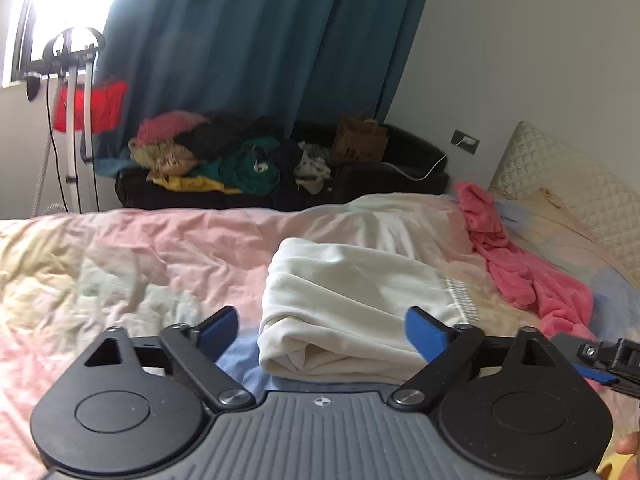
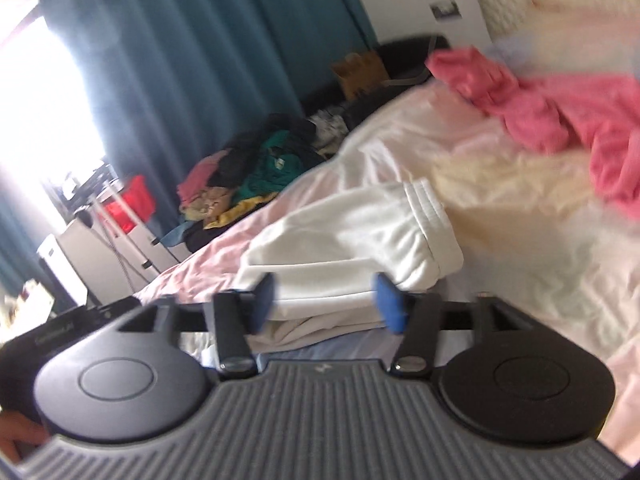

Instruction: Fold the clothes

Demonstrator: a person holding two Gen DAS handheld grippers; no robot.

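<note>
both grippers — left gripper (image 1: 322, 330), right gripper (image 2: 326, 302) — gape before folded white garment (image 1: 348, 300), no legible writing.

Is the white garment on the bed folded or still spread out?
Folded. The white garment lies as a compact stack with layered edges showing at its near end; both grippers are open around it.

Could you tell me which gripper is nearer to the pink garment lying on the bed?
Right. The right gripper sits on the side of the white folded garment nearer the pink garment; the left gripper is farther left.
</note>
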